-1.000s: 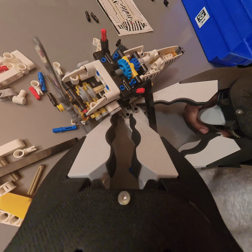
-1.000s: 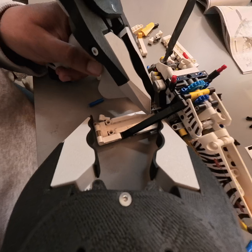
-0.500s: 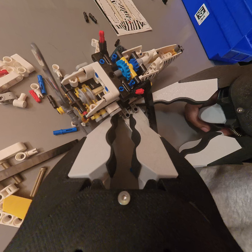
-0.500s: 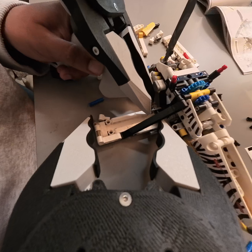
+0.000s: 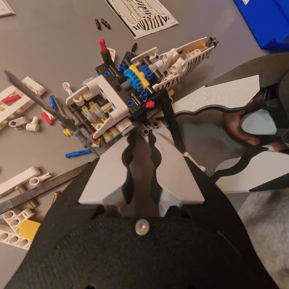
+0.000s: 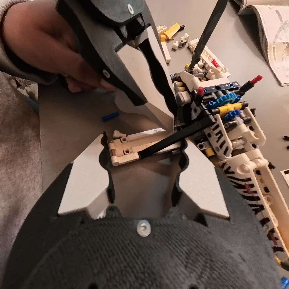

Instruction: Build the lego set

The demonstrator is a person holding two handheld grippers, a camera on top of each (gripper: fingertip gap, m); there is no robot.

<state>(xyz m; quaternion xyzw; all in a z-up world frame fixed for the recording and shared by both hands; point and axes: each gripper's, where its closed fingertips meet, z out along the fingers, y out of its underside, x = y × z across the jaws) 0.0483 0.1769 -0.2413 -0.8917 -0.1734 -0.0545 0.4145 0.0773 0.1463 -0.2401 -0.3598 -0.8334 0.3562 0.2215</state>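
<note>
The lego model [image 5: 109, 97], a white and black body with zebra stripes, blue gears and red pins, rests on the grey table. My left gripper [image 5: 141, 134] is shut on grey connectors at its lower end; in the right wrist view it [image 6: 172, 122] comes in from the upper left, held by a hand. My right gripper [image 6: 143, 145] is open, with a white panel [image 6: 125, 150] and a long black blade [image 6: 164, 140] lying between its fingers. The model [image 6: 222, 140] runs along its right side. In the left wrist view the right gripper [image 5: 195, 140] is at the right.
Loose white, red and blue pieces [image 5: 23, 109] and black blades [image 5: 39, 192] lie at the left. A blue pin [image 5: 77, 154] lies near the model. A sticker sheet [image 5: 143, 17] and a blue bin [image 5: 265, 23] are at the back. An instruction booklet [image 6: 273, 39] lies far right.
The model has swung slightly to the left in the left wrist view. In the right wrist view the left gripper sits a little closer. Both grips are unchanged.
</note>
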